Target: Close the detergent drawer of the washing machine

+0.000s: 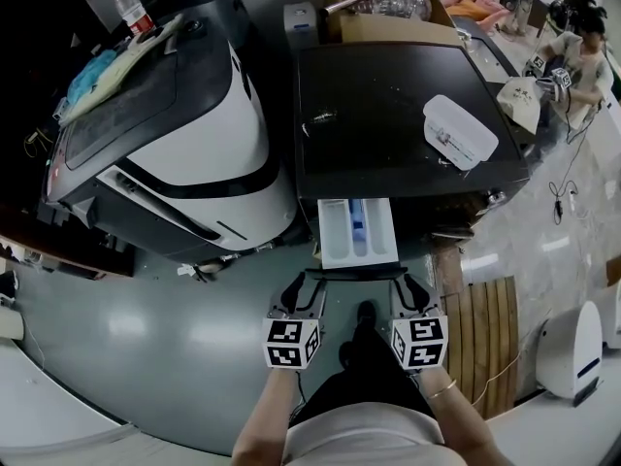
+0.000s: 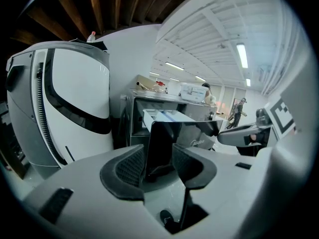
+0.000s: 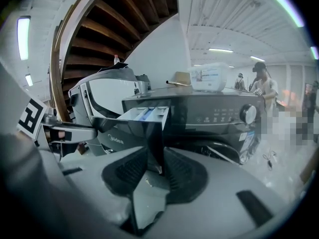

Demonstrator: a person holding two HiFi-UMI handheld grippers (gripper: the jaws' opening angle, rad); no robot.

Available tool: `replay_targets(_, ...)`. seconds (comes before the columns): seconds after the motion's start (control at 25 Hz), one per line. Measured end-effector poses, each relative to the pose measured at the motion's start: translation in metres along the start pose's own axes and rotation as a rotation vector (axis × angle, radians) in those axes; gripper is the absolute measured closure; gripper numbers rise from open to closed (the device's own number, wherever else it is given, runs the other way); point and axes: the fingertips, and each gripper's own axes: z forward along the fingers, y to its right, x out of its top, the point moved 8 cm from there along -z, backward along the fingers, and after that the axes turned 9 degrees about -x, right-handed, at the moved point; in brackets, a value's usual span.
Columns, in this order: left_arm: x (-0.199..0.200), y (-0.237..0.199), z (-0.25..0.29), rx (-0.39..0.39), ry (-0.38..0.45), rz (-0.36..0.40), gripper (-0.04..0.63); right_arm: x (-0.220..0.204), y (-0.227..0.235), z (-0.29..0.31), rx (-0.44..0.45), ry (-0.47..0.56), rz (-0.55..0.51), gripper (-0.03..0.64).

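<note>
Close by the person, the left claw (image 1: 307,282) and right claw (image 1: 408,282) each pinch one end of the detergent drawer (image 1: 357,229), which stands well out of the washing machine (image 1: 388,115) beyond, and an uneven shove from either side could skew and jam it.

The brand name "Midea" stands in pale letters on the glossy black front panel of the detergent drawer (image 3: 124,133), legible in both gripper views. The printed label on the white plastic box (image 3: 210,77) atop the dark washing machine (image 3: 209,116), and the markings beside its round knob (image 3: 247,114), are too small to read. The cubes of the left gripper (image 1: 310,282) and right gripper (image 1: 404,282) bear black-and-white square coded markers without letters.
</note>
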Motion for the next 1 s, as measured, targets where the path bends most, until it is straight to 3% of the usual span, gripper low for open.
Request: replay_targets(1.0, -0.0011, 0.0006, 0.0098, -0.009, -0.03, 0.006, 0.433, 0.0021, -0.0003, 0.0099, 0.008, -0.002, -0.052, 0.529)
